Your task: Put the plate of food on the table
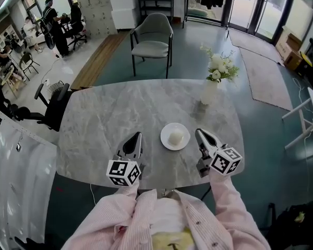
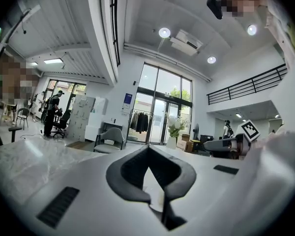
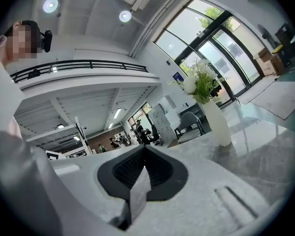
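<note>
The white plate point(image 1: 165, 138) with a pale lump of food point(image 1: 176, 136) sat on the grey marble desk point(image 1: 104, 124), close to the person's edge. The left tongs point(image 1: 137, 137) and the right tongs point(image 1: 199, 134) were held over the desk on either side of the plate, near it but apart from it, both pointing away from the person. Each pair of tongs was closed, with nothing between its jaws. Farther back on the desk stood a white vase point(image 1: 209, 91) of flowers, and a grey chair point(image 1: 152, 38) stood beyond the far edge.
</note>
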`<state>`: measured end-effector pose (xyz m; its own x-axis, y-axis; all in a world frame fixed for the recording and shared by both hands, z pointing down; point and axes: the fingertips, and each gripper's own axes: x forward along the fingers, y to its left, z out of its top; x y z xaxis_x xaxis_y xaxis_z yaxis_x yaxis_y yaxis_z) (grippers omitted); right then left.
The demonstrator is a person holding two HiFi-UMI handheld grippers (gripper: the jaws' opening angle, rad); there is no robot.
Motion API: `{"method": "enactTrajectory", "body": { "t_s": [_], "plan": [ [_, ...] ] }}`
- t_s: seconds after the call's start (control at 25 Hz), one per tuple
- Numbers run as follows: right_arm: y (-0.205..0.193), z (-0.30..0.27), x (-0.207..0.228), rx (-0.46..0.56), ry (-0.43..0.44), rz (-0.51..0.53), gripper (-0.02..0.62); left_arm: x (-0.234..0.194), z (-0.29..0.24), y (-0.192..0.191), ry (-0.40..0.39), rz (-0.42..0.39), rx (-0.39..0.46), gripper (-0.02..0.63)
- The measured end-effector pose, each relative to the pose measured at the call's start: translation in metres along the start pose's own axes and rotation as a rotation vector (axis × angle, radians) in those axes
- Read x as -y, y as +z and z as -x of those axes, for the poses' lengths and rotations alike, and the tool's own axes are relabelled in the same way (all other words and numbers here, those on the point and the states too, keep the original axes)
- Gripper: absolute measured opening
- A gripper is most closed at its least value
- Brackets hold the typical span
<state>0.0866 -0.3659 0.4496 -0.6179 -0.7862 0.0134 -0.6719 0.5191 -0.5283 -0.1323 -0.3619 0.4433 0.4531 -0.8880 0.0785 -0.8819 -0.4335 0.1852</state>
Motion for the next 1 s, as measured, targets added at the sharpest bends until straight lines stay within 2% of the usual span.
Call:
{"method": "enactTrajectory", "body": {
  "t_s": [1.0],
  "plan": [
    [-0.002,0.005,-0.004,0.006,-0.054,0.033,0.005,-0.012,0.013,-0.002,0.019,0.001,-0.012,-0.003]
  ]
}}
